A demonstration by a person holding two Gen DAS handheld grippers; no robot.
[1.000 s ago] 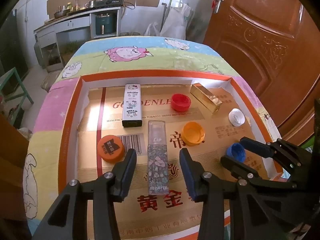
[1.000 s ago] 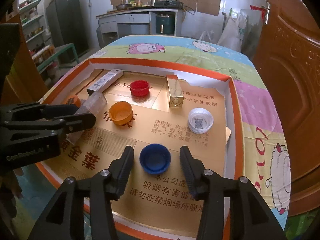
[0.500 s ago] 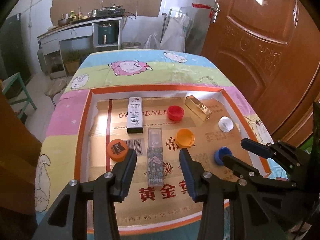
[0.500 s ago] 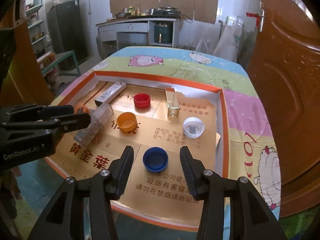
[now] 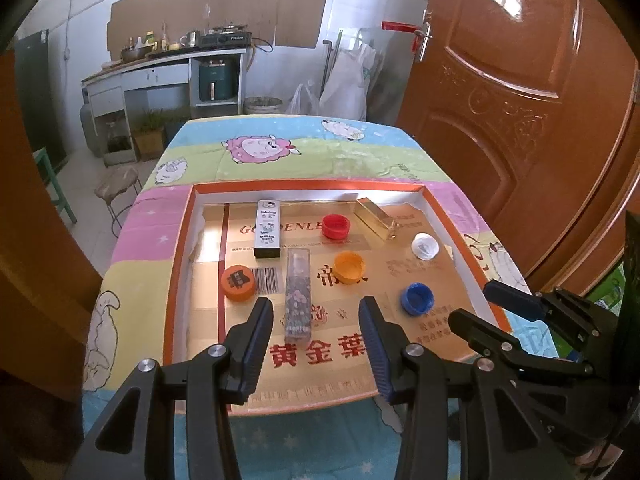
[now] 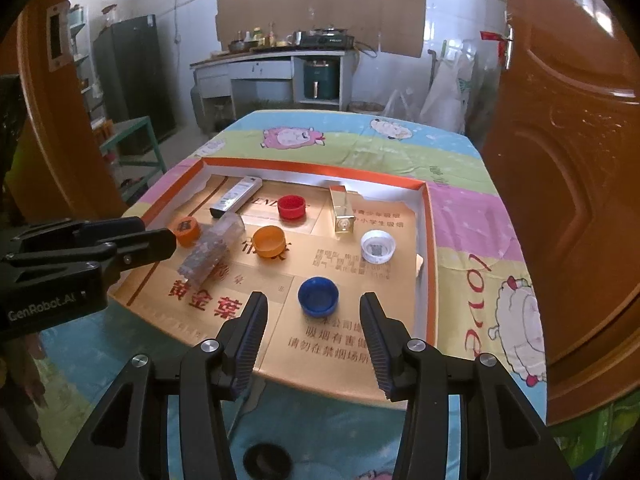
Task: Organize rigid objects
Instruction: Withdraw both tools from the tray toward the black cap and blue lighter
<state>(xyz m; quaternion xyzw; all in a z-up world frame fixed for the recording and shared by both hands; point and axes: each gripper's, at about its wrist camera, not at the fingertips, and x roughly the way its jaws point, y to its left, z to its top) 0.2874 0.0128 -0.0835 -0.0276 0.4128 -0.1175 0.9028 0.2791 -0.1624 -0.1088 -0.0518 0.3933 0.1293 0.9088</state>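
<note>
Both grippers hang above the near edge of the shallow orange-rimmed tray (image 5: pixel 182 264), jaws apart and holding nothing. In the left wrist view the left gripper (image 5: pixel 316 320) points at the floral lip tube (image 5: pixel 298 294), which lies flat on the tray floor just beyond the fingertips, at twelve o'clock from them and a touch left of centre. The tube's long axis runs from six to twelve in that view, almost along the line the gripper points, so the fingers stand on either side of its narrow width; that looks like the favourable way to close on it, provided the tool comes down without rolling. The right gripper (image 6: pixel 313 318) faces the blue cap (image 6: pixel 318 296), which sits mouth up at twelve o'clock just past its fingertips; being round, it asks for no particular approach angle. Each tool is the nearer one to its own object: from the right gripper the tube lies well off at ten o'clock, under the other tool. Farther in are the orange cap (image 5: pixel 350 267), the red cap (image 5: pixel 336 226), the white cap (image 5: pixel 425 245), the gold box (image 5: pixel 376 224), the Hello Kitty box (image 5: pixel 267 234) and the printed orange lid (image 5: pixel 239 282) at about ten o'clock from the left fingertips. Nothing is yet grouped, so the sorting seems barely begun.
</note>
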